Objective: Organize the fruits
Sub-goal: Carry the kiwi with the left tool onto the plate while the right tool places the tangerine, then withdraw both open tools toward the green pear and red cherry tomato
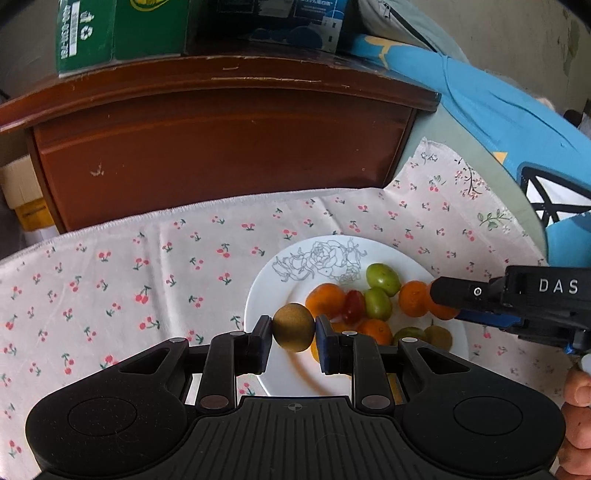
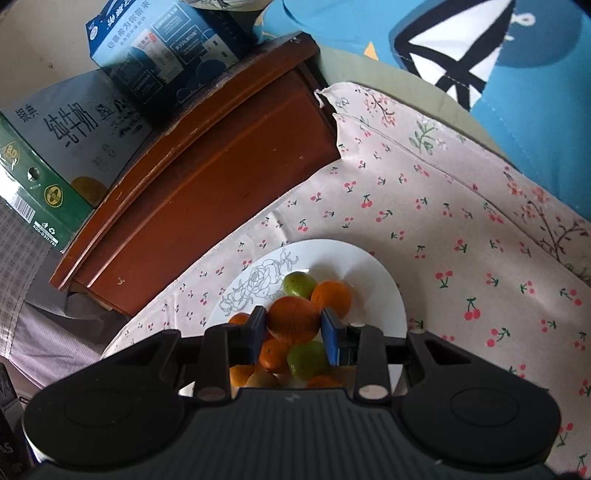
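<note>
A white plate (image 1: 266, 280) with a rose drawing lies on the cherry-print cloth and holds several oranges (image 1: 325, 300), green fruits (image 1: 383, 279) and a red one (image 1: 353, 304). My left gripper (image 1: 293, 325) is shut on a brownish-green kiwi (image 1: 293, 332) over the plate's near left part. From the right, my right gripper (image 1: 437, 295) reaches over the plate's right side. In the right wrist view that right gripper (image 2: 293, 321) is shut on an orange (image 2: 293, 314), just above the pile of fruit on the plate (image 2: 369, 266).
A brown wooden cabinet (image 1: 221, 147) stands behind the cloth (image 1: 110, 277), with a green box (image 1: 110, 33) and a blue box (image 2: 159, 48) on top. Blue patterned fabric (image 1: 498, 110) lies at the right. A person's fingers (image 1: 576, 406) show at the lower right.
</note>
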